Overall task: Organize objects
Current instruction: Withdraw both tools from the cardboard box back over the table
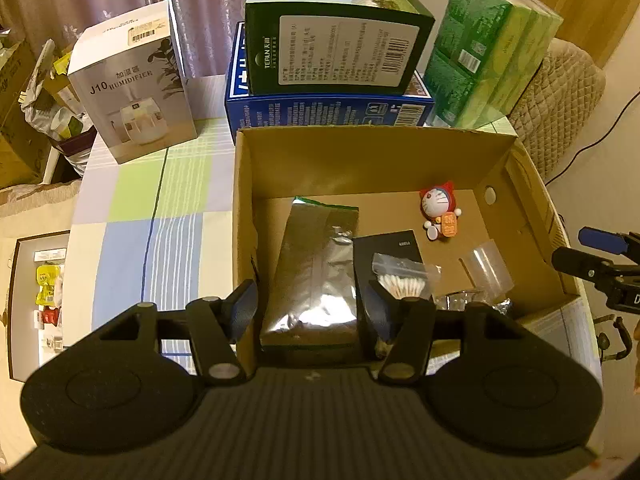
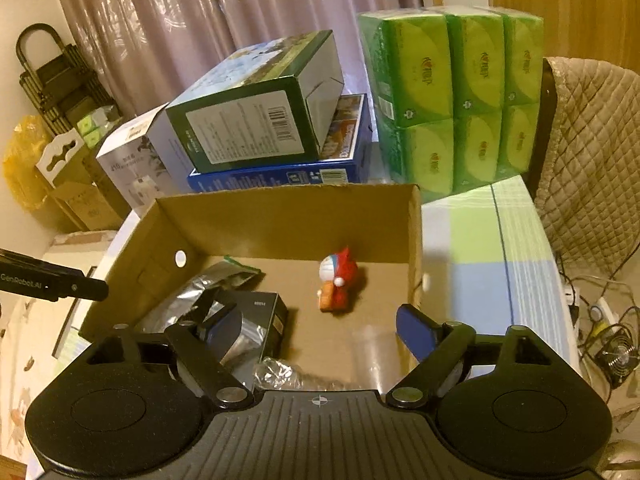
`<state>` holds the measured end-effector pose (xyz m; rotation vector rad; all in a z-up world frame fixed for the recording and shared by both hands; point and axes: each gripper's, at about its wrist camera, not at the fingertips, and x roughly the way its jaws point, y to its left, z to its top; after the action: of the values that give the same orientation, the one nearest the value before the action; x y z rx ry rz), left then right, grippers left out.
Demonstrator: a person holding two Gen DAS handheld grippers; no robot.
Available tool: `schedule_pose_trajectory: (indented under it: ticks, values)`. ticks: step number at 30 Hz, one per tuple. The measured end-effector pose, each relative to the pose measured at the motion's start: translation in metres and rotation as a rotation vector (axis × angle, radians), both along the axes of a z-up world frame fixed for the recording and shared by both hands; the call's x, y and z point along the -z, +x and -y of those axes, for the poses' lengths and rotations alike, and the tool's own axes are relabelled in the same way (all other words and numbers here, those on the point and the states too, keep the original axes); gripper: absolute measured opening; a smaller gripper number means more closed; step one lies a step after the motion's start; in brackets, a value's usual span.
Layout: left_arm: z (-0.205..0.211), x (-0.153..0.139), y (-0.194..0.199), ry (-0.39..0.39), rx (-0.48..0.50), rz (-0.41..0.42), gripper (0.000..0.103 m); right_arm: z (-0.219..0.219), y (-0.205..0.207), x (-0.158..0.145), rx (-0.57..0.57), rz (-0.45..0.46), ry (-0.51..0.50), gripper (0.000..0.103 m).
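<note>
Looking along the left hand-held gripper (image 1: 312,312) from the left wrist view: jaws spread wide, nothing between the pads. It hovers at the near wall of an open cardboard box (image 1: 360,152) standing on a surface with a checked cloth (image 1: 160,200). One finger lies outside the box's left wall, the other over the contents. Inside the box: a silver foil pouch (image 1: 316,272) lying flat at left; a small black box (image 1: 390,246) just beside it; a clear bag of cotton swabs (image 1: 402,278) resting on the black box; a clear plastic cup (image 1: 486,270) on its side at right; a Doraemon figurine (image 1: 438,212) toward the far right corner, apart from the rest. Behind the box: a humidifier carton (image 1: 132,88), a green carton (image 1: 336,32) stacked on a blue carton (image 1: 328,110), and a green tissue pack (image 1: 492,60). The right hand-held gripper (image 1: 600,256) shows at the frame's right edge.

Right wrist view: the right hand-held gripper (image 2: 320,332) is also wide open and empty, over the box's near end. The figurine sits on the bare box floor; foil pouch and black box lie at left. The cup is blurred, near the gripper. The left gripper's body enters at the left edge.
</note>
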<state>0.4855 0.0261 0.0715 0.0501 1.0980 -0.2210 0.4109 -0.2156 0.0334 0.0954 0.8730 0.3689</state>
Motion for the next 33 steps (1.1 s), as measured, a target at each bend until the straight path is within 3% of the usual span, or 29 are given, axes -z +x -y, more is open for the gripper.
schedule_pose_trajectory:
  ticks: [15, 18, 30, 33]
  values:
    - [0.006, -0.041, -0.053, -0.006, 0.005, 0.034, 0.062, -0.009, -0.055, -0.043, -0.047, 0.045, -0.109, 0.082]
    - [0.007, -0.052, -0.068, -0.007, 0.007, 0.048, 0.069, -0.009, -0.071, -0.054, -0.057, 0.062, -0.123, 0.082]
    - [0.014, -0.071, -0.134, -0.045, 0.017, 0.073, 0.076, -0.004, -0.132, -0.079, -0.082, 0.098, -0.138, 0.082]
    - [0.012, -0.069, -0.15, -0.057, 0.008, 0.082, 0.086, 0.002, -0.147, -0.078, -0.085, 0.092, -0.139, 0.082]
